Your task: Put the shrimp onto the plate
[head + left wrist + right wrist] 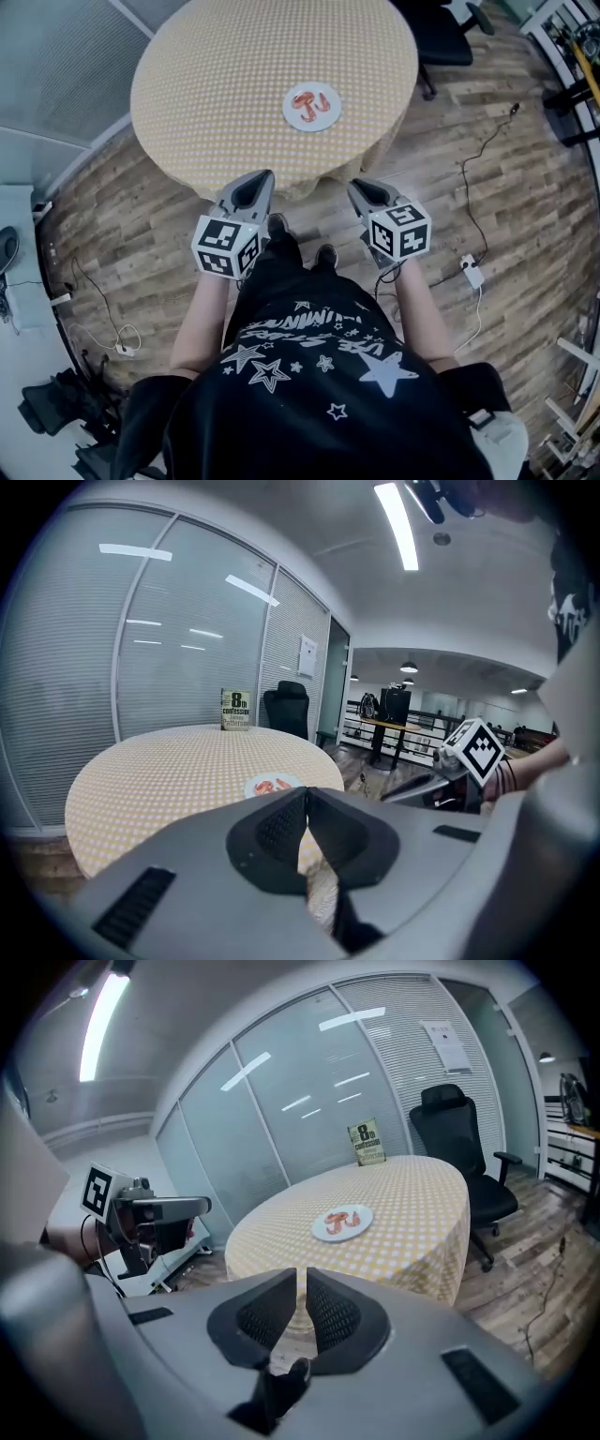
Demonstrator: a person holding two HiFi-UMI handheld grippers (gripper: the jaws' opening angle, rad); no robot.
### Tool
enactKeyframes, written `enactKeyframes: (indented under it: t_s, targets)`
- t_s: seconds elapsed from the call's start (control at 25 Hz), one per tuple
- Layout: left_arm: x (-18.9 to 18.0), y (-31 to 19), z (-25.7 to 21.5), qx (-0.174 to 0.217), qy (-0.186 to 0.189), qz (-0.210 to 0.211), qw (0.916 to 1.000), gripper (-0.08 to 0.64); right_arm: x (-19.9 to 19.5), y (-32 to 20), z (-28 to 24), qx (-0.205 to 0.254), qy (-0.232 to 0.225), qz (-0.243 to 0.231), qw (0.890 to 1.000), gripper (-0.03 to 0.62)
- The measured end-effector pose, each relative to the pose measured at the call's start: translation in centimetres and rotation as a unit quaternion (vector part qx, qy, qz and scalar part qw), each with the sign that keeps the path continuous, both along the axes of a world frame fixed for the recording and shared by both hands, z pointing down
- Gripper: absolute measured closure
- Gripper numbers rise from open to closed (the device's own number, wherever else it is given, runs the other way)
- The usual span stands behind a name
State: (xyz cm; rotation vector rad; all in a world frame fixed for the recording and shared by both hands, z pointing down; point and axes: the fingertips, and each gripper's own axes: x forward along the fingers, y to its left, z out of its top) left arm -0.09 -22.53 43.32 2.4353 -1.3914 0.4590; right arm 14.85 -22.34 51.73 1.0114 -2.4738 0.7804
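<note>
Already the shrimp (311, 103) lie on the plate (325, 120), a reddish-orange cluster across its white middle. The plate sits on the desk (216, 75), a round one under a yellow checked cloth, a little right of the desk's middle and toward the edge nearest the person. A book (366, 1144) stands upright near the far edge, well apart from the plate.

Neither tool touches the shrimp, the plate or the desk. The left tool (307, 803) is clenched: its two dark pads meet at the tip, with nothing gripped between them. The right tool (302, 1288) is clenched as well, with only a thin slit between its pads and nothing in it. Both are held off the desk, out past its near edge and over the wooden floor (487, 187), their noses aimed toward the desk. The plate and shrimp lie ahead of both tools and well apart from them, in from the near edge; they show just above each pair of pads in the gripper views.

An office chair (464, 1147) stands by the desk's far right side. A cable (483, 150) trails across the floor to the right.
</note>
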Motion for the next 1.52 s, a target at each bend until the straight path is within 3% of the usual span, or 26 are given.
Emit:
enactKeyframes:
  t_s: [0.48,0.92,1.52]
  targets:
    - [0.4,1.9,-1.7,0.021,0.012,0.004,0.9997,0.551,0.2,0.7,-1.3,0.017,-0.004,0.017,1.0,0.545]
    - [-6.1,6.2,-2.6,0.032,0.032,-0.019,0.9988,0.551,-4.8,3.2,-4.2,0.059,0.005,0.021,0.998,0.546]
    - [-12.1,14.5,-3.5,0.048,0.053,0.008,0.9974,0.551,-11.0,11.6,-6.5,0.086,0.042,0.028,0.995,0.548]
